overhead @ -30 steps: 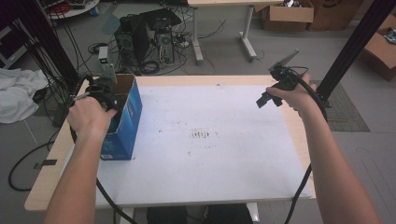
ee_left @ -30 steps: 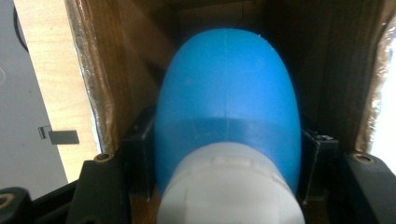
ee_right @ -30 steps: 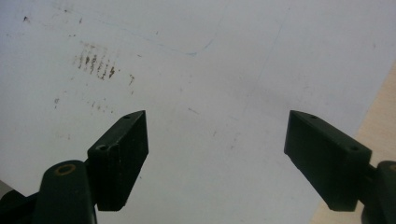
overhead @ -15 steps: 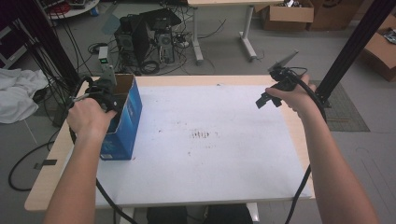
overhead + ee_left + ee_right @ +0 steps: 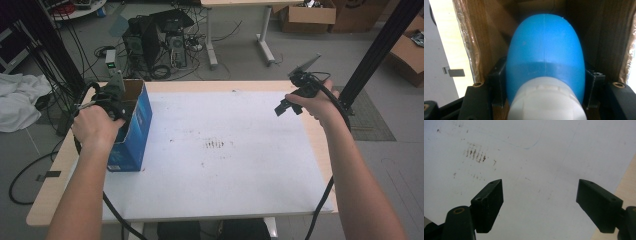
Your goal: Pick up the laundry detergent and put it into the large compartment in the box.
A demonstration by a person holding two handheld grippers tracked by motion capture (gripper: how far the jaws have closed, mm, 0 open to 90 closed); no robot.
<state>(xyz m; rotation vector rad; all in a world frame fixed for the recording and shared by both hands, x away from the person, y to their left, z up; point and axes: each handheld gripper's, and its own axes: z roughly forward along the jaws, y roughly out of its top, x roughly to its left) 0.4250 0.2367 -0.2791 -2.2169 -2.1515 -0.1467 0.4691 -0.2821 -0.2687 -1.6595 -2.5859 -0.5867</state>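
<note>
Clearly seen from largest to smallest: white table top (image 5: 225, 165) with faint brown marks near its middle, then blue cardboard box (image 5: 131, 131) standing at the left edge of it, open at the top, brown inside. Some print on the blue side of the box, too small and blurred to read.

Left gripper (image 5: 545, 82) lowered into the open box, clamped on a blue bottle (image 5: 545, 50) with a white cap (image 5: 546, 100); black pads pressing on both sides of the bottle just beyond the cap. Long axis of the bottle lying along the jaws: cap end toward the gripper's camera, rounded blue end pointing away, deeper into the box, between the brown walls. No label or writing visible on the bottle.

Right gripper (image 5: 539, 195) held above the right part of the white top, well apart from the box, tilted down toward the surface. Jaws spread wide, nothing between them, touching nothing; bare white surface and a strip of wooden edge below
</note>
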